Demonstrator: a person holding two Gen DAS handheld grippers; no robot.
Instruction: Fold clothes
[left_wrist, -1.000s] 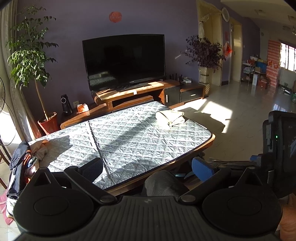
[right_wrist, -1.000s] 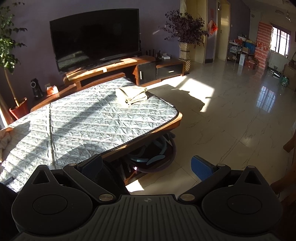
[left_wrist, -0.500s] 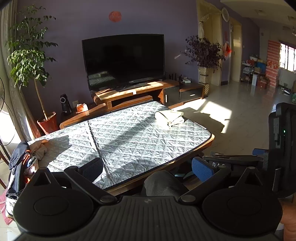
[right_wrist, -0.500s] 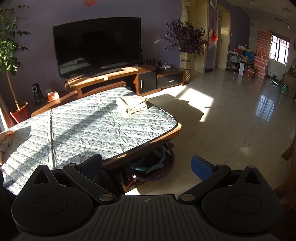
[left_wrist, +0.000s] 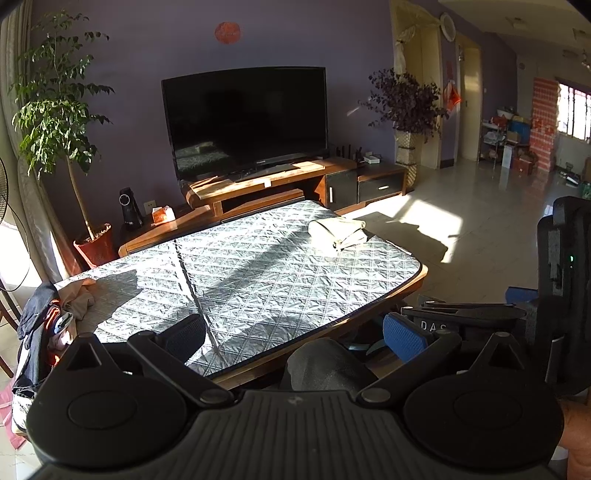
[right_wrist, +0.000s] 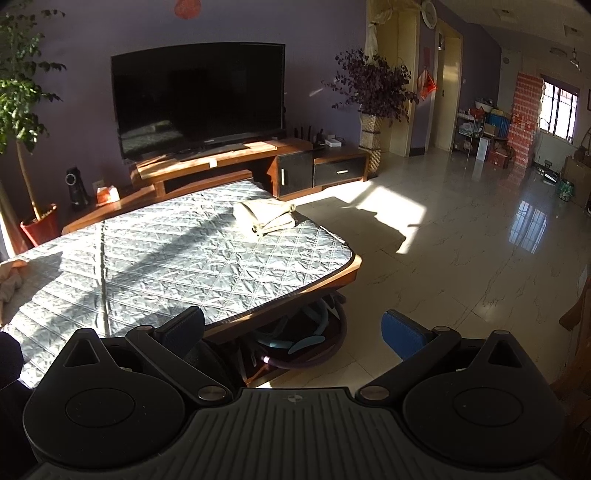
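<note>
A folded beige garment (left_wrist: 338, 232) (right_wrist: 265, 216) lies near the far right end of the quilted grey table cover (left_wrist: 240, 273) (right_wrist: 166, 258). A heap of unfolded clothes (left_wrist: 48, 317) hangs at the table's left end, with a beige piece (right_wrist: 11, 278) on the cover. My left gripper (left_wrist: 293, 334) is open and empty, held back over the table's near edge. My right gripper (right_wrist: 291, 328) is also open and empty, off the table's near right corner. The right gripper's body (left_wrist: 517, 317) shows at the right of the left wrist view.
A TV (right_wrist: 199, 96) on a wooden stand (right_wrist: 221, 158) sits behind the table, with potted plants (left_wrist: 59, 122) (right_wrist: 373, 92) at both sides. Hoops and items (right_wrist: 303, 339) lie under the table. Tiled floor (right_wrist: 461, 240) stretches to the right.
Both grippers have tilted up and drawn back a little. The right gripper has risen in the left wrist view. The clothes have not moved.
</note>
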